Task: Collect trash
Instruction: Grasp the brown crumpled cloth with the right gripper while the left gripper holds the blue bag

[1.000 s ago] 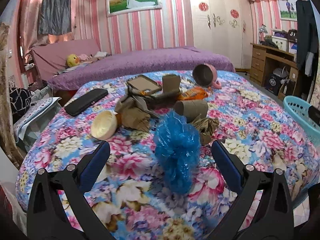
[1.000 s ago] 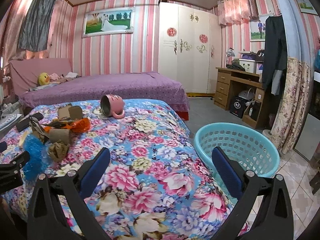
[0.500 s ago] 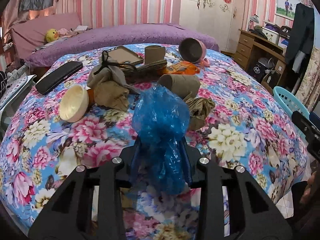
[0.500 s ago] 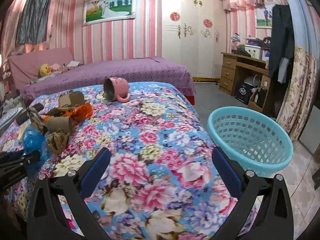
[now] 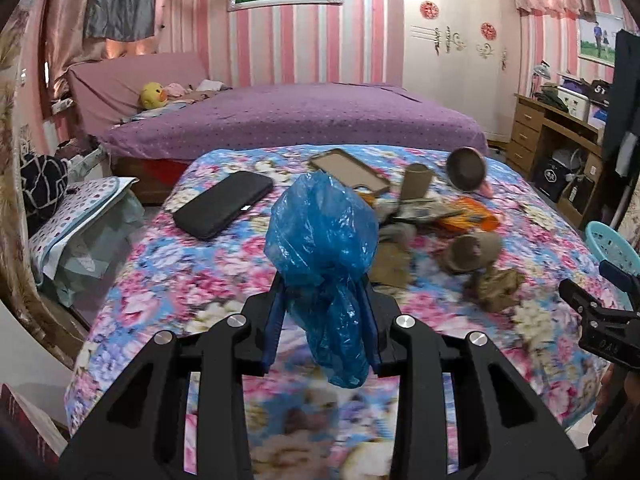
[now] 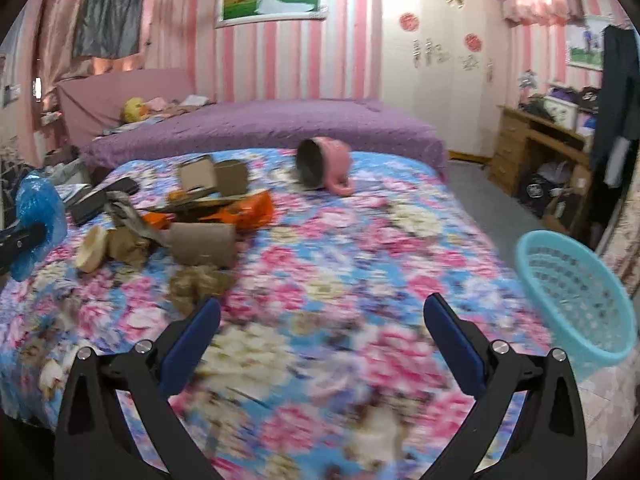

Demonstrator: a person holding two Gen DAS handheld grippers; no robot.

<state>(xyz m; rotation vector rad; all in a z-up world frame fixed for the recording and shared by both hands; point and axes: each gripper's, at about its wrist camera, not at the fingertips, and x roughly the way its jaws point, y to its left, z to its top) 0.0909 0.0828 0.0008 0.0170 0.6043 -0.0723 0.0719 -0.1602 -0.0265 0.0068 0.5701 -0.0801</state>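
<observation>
Blue plastic bag (image 5: 324,264), crumpled, is pinched between the fingers of my left gripper (image 5: 323,320), whose jaws stand narrow on its middle; the bag's top billows above the pads and its tail hangs below them, clear of the floral bedspread (image 5: 168,280). From the left wrist view the bag hides part of the litter behind it, and the near bedspread is blurred. From the right wrist view the same bag (image 6: 38,220) shows at the left edge, cut off by the frame, with only a dark sliver of the left gripper across it.

My right gripper (image 6: 322,330) hovers above the bedspread (image 6: 360,248) with its jaws spread wide, holding and touching nothing; the cloth beneath it is smeared by motion.

Remaining litter lies in a loose heap on the bed: a cardboard tube (image 6: 202,244), a crumpled brown paper wad (image 6: 198,286) just in front of it, an orange wrapper (image 6: 244,212), a small cardboard box (image 6: 214,178) and a pale round lid or cup (image 6: 93,250), which I cannot identify further. A pink mug (image 6: 324,166) lies on its side, apart from the heap. A black phone (image 5: 224,210) lies flat near the bed's left edge. A turquoise laundry basket (image 6: 576,296) stands on the floor beside the bed.
</observation>
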